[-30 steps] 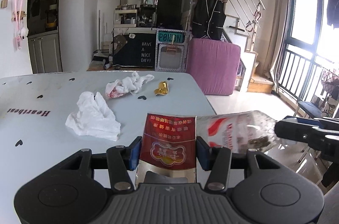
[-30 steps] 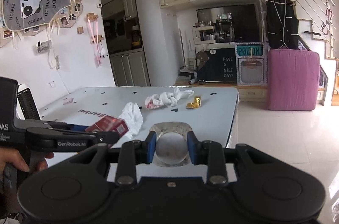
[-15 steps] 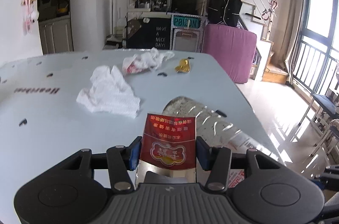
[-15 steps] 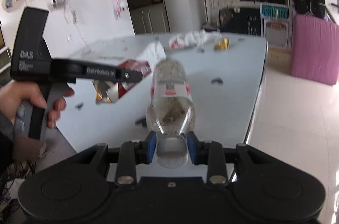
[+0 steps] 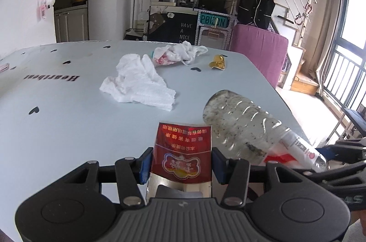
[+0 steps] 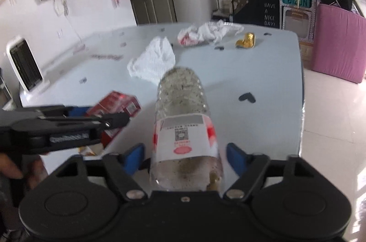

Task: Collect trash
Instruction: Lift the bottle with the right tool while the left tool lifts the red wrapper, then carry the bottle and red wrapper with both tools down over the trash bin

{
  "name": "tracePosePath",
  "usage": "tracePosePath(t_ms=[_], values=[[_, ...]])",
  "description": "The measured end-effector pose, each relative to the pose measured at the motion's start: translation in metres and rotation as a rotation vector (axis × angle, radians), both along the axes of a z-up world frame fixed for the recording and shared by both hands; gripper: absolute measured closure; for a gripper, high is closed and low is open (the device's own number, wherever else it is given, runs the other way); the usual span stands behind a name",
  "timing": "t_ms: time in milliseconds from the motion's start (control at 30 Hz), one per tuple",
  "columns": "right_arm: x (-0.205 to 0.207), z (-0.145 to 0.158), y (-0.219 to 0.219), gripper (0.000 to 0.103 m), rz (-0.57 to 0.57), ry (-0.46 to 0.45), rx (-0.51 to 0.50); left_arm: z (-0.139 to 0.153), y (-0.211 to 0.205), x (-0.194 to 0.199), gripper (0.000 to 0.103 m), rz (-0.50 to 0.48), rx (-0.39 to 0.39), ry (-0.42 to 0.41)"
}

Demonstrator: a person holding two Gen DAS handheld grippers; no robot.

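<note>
Bottle (image 6: 183, 125) now lies loose between just-widened right fingers (image 6: 235, 156); left fingers (image 5: 146, 164) clamp red packet (image 5: 183, 152)

The left gripper (image 5: 181, 165) stays clamped, tilted downward, while the right gripper (image 6: 185, 158) (jaws just sprung apart) stands wide — pads touching nothing.
</note>
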State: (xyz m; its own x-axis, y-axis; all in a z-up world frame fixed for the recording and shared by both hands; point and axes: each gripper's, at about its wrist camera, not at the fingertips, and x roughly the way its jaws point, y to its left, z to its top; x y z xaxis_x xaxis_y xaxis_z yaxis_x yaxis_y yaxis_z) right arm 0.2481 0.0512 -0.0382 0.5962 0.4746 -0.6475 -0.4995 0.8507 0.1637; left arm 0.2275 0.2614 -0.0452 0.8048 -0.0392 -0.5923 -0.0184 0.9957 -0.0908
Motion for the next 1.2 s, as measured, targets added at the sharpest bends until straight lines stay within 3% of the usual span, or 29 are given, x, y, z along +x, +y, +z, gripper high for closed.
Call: tracePosePath(t_ms=[100, 333, 633, 933, 1200], values=[[-0.002, 0.000, 0.004, 0.041, 0.003, -0.020, -0.024, 0.005, 0.000, -0.003, 0.050, 0.005, 0.002, -0.012], [-0.018, 0.030, -0.032, 0.042, -0.055, -0.120, 0.036, 0.033, -0.024, -0.008, 0.050, -0.018, -0.001, -0.079], [-0.041, 0.056, -0.123, 0.042, -0.183, -0.170, 0.044, 0.057, -0.120, -0.006, 0.050, -0.151, 0.010, -0.131], [-0.063, 0.050, -0.237, 0.041, -0.348, -0.154, 0.026, 0.052, -0.234, 0.004, 0.050, -0.309, 0.007, -0.124], [-0.069, 0.013, -0.313, 0.041, -0.447, -0.071, -0.005, 0.014, -0.312, 0.019, 0.050, -0.418, -0.036, -0.045]])
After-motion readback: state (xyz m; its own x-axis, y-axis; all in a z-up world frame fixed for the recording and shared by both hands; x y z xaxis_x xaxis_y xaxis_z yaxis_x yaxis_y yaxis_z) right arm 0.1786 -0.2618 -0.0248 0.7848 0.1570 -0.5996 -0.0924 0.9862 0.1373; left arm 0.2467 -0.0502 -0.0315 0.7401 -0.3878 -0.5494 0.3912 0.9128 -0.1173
